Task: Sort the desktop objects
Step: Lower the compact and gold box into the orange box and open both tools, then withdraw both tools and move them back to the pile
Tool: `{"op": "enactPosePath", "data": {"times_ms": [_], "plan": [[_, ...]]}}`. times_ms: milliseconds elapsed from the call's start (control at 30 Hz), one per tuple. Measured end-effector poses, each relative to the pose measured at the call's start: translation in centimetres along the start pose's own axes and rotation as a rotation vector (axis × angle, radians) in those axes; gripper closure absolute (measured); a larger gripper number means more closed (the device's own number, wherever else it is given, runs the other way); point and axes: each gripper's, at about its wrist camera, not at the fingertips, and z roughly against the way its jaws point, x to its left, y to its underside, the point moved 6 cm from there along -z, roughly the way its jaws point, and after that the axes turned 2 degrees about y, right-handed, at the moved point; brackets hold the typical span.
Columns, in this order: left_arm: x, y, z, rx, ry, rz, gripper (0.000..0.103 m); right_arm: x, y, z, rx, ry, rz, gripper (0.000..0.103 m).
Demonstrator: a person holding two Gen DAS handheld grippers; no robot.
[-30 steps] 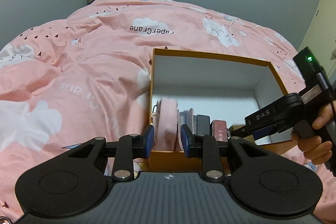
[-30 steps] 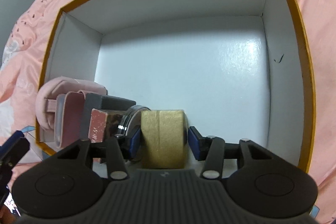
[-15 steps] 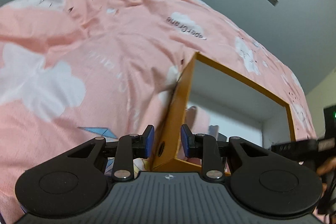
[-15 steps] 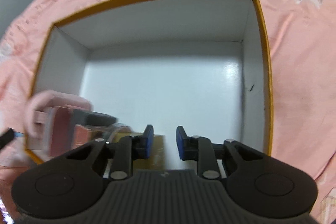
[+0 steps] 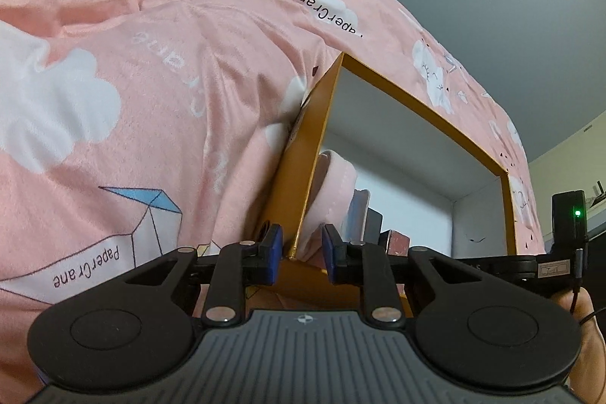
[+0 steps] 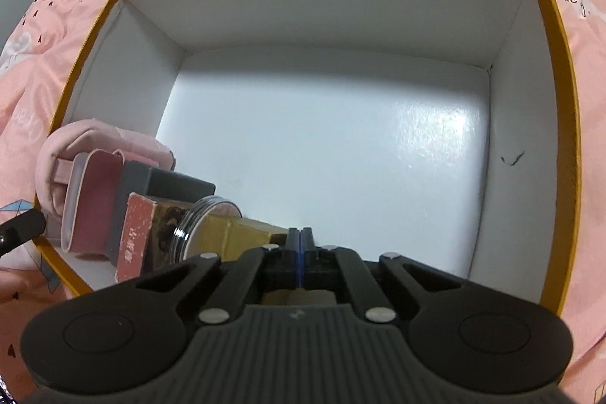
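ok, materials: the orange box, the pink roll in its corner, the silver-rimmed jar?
Orange box: looks like coated cardboard; thin walls, glossy white floor with glare.
Pink roll: soft fabric, matte, folded and creased.
Jar: shiny ribbed rim, probably metal; body mostly hidden, cannot tell.

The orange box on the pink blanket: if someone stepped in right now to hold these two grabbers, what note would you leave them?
Left gripper: jaws closing, straddling the near-left corner wall of the orange box; pads not yet pressing.
Right gripper: shut, holding nothing, above the tan box.
In the box, lined along the near-left wall: pink pouch, pink case, dark grey box, red carton, round tin, tan box.
Done: six items packed.
Left: no loose items show on the blanket; check outside these views.
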Motion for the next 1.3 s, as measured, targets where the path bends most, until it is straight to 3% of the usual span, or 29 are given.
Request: {"op": "enactPosePath", "data": {"times_ms": [167,333,433,533,600,667,733,800,933,1100,1300], "plan": [[-0.2,0.0,0.2,-0.003,-0.008,-0.011,0.077,0.8,0.4,0.0,-0.028,0.044,0.064,0.101],[-1.2,-0.3,1.3,-0.065,-0.081,-0.084,0.077,1.5,0.9,1.6,-0.098,0.108,0.141,0.099],[-2.3,-0.3,2.4,-0.092,-0.081,-0.127,0.077,2.0,1.4,3.8,-0.188,0.129,0.186,0.099],[-3.8,0.0,3.5,-0.115,-0.083,-0.189,0.077,2.7,2.8,7.3,-0.323,0.080,0.226,0.098],[-4.9,0.5,4.2,-0.124,-0.073,-0.228,0.077,2.9,4.3,9.7,-0.408,0.022,0.223,0.094],[-6.0,1.0,4.7,-0.127,-0.057,-0.260,0.077,2.8,6.1,11.9,-0.490,-0.026,0.209,0.078],[-7.1,1.8,5.2,-0.126,-0.039,-0.303,0.077,2.4,7.7,13.5,-0.548,-0.045,0.197,0.070],[-8.2,2.8,5.5,-0.114,-0.023,-0.353,0.077,1.8,10.0,14.7,-0.587,-0.052,0.186,0.068],[-9.2,4.8,5.6,-0.070,-0.017,-0.420,0.077,0.9,13.5,14.2,-0.556,-0.020,0.154,0.063],[-9.4,8.1,5.0,0.015,-0.026,-0.490,0.077,-0.3,16.9,10.4,-0.408,0.021,0.109,0.063],[-10.0,13.4,3.4,0.164,-0.010,-0.576,0.077,0.2,20.5,6.1,-0.248,0.061,0.180,0.064]]}}
